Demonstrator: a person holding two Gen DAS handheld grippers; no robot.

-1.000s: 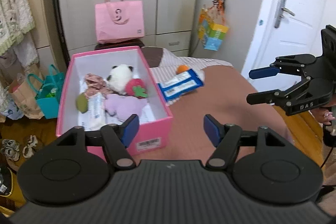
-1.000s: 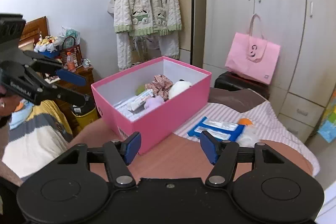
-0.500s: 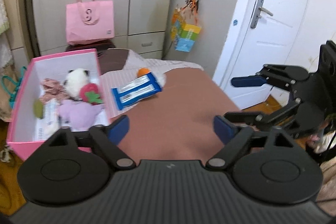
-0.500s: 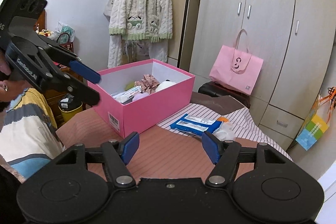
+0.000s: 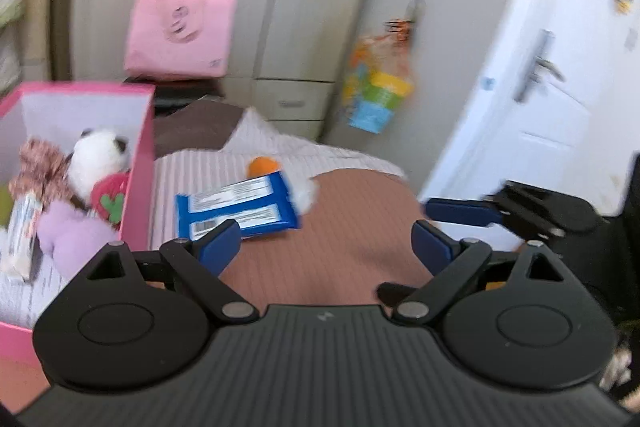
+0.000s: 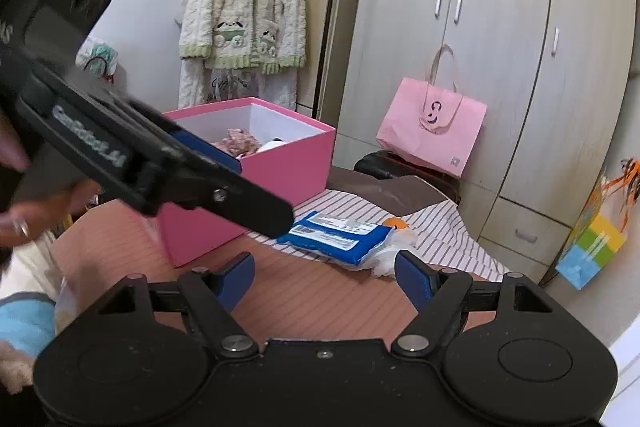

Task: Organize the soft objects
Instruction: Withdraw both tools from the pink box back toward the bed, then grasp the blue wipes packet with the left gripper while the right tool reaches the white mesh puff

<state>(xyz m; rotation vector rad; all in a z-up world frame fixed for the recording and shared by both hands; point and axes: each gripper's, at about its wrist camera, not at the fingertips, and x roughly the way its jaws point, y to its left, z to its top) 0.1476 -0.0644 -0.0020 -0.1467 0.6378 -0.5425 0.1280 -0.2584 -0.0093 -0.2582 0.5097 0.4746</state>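
Note:
A pink box (image 5: 142,147) stands on the bed at the left and holds a panda plush (image 5: 98,157), a strawberry plush (image 5: 110,197), a purple plush (image 5: 66,233) and a floral scrunchie (image 5: 38,167). A blue wipes pack (image 5: 236,209) lies on the striped sheet beside it, with an orange and white soft toy (image 5: 262,167) behind. My left gripper (image 5: 326,245) is open and empty, just short of the pack. My right gripper (image 6: 324,277) is open and empty, facing the pack (image 6: 340,235) and the box (image 6: 280,167). The left gripper also crosses the right wrist view (image 6: 224,179).
A pink tote bag (image 6: 432,131) stands on a dark stool by the wardrobe (image 6: 500,47). A colourful bag (image 5: 376,95) hangs near the white door (image 5: 540,87). A cardigan (image 6: 244,7) hangs on a rack. The bed has a brown cover (image 5: 344,259).
The left gripper has swung right and forward, from over the box toward the wipes pack, and its view is blurred. The right gripper has moved closer to the pack. Both stay open.

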